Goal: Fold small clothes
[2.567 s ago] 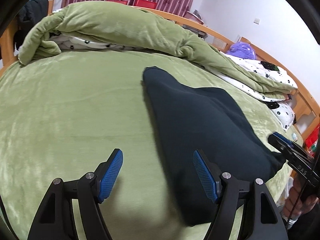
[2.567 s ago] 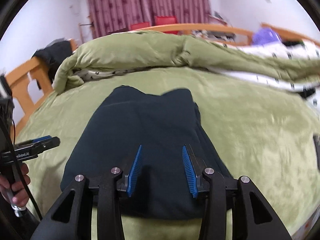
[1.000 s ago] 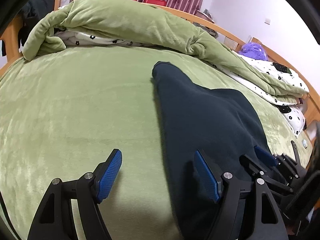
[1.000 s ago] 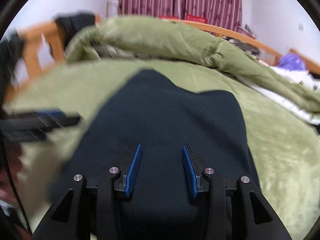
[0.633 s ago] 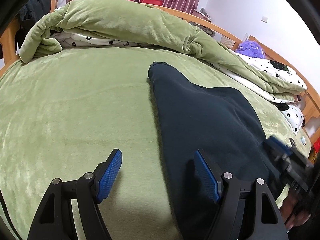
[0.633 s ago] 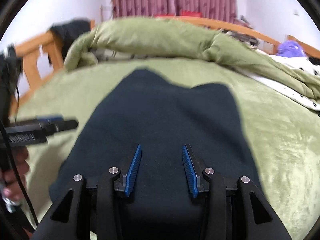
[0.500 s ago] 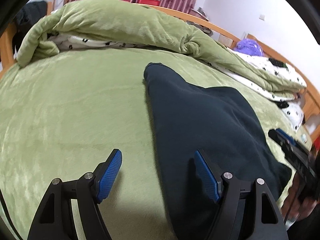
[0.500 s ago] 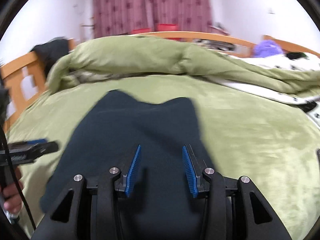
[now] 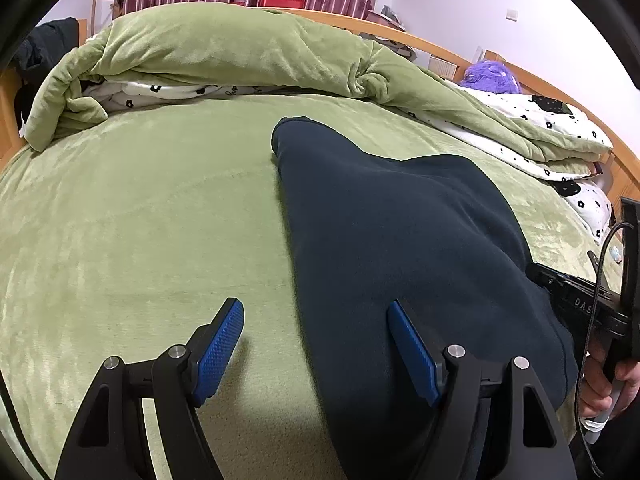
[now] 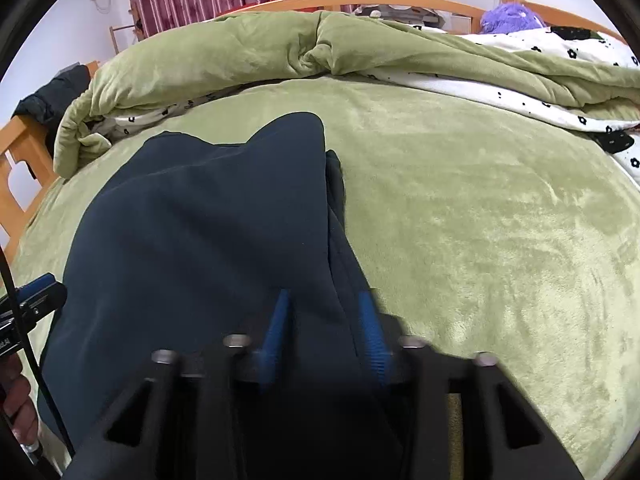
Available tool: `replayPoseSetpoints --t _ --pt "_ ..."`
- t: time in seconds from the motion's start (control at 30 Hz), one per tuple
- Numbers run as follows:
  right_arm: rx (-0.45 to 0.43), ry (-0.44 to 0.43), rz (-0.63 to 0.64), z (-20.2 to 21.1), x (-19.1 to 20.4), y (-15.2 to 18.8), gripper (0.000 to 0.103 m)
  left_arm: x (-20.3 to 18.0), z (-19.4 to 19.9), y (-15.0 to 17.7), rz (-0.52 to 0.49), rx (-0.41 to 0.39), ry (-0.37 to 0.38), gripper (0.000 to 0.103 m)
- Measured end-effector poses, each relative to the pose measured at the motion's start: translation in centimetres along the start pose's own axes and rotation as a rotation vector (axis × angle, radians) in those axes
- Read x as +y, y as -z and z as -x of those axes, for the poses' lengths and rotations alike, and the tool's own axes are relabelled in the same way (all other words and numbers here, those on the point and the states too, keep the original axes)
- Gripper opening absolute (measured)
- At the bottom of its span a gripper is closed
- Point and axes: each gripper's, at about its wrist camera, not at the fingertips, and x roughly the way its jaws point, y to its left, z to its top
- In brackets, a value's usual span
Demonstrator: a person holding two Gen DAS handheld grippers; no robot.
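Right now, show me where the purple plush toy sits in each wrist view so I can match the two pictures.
Left wrist view: the purple plush toy is at the upper right, against the wooden bed frame, past the rolled green quilt.
Right wrist view: the purple plush toy is at the top right, again by the wooden bed frame.
Shared landmark: the twisted knot in the green quilt, left of the toy in both views.

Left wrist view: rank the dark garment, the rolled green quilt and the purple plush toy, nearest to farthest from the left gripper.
From the left gripper:
1. Dark garment, under the right finger.
2. Rolled green quilt, across the bed's far side.
3. Purple plush toy, far right, behind the quilt.
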Motion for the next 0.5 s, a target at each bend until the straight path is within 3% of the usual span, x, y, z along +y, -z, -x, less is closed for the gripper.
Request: replayPoseSetpoints --t 0.17,0.3,0.5 --pt "-0.074 -0.047 0.014 1.6 0.0 -0.1 0.003 0.1 -0.1 0.0 0.014 0.001 0.01 0.074" --pt "-0.177 -0.034 -0.01 3.4 -0.6 -0.7 0.003 0.1 -0.1 0.0 0.016 0.003 0.009 0.074" --pt "-0.049 0.062 -0.006 0.1 -0.2 -0.4 0.003 -0.4 0.0 0.0 0.001 0.0 -0.009 0.074"
